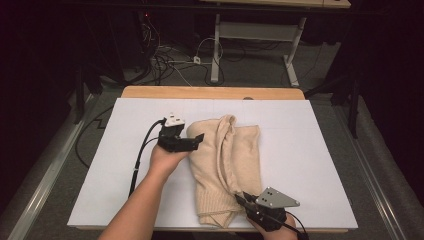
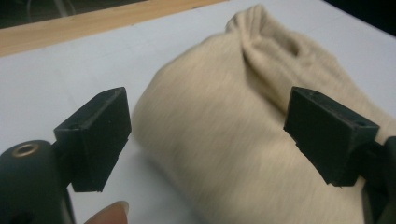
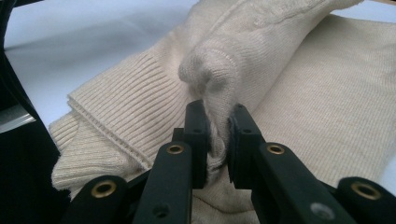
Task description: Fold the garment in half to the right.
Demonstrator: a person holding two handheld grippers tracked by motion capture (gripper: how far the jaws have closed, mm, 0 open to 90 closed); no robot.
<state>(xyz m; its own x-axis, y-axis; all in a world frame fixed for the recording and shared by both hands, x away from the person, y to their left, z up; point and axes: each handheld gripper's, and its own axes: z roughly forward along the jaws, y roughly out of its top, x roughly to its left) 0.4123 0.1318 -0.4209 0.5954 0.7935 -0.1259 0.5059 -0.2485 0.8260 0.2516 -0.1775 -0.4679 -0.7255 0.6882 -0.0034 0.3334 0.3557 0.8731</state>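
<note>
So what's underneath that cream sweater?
The sweater lies on a white board covering a wooden table. Whatever sits directly beneath the folded knit is hidden. The right gripper pinches a fold near the ribbed hem.

This looks like a lab or recording room rather than a home: the surface [image 1: 300,150] is a plain white board laid over a wooden top, ringed by dark curtains or shadowed walls, though the gloom makes it hard to tell which. Behind it, loose cables [image 1: 165,60] and a white power strip [image 1: 197,59] sprawl across a grey carpeted floor [image 1: 255,70], beside the metal legs of a workbench [image 1: 260,32]. Metal rails [image 1: 50,165] run along both sides of the surface.
</note>
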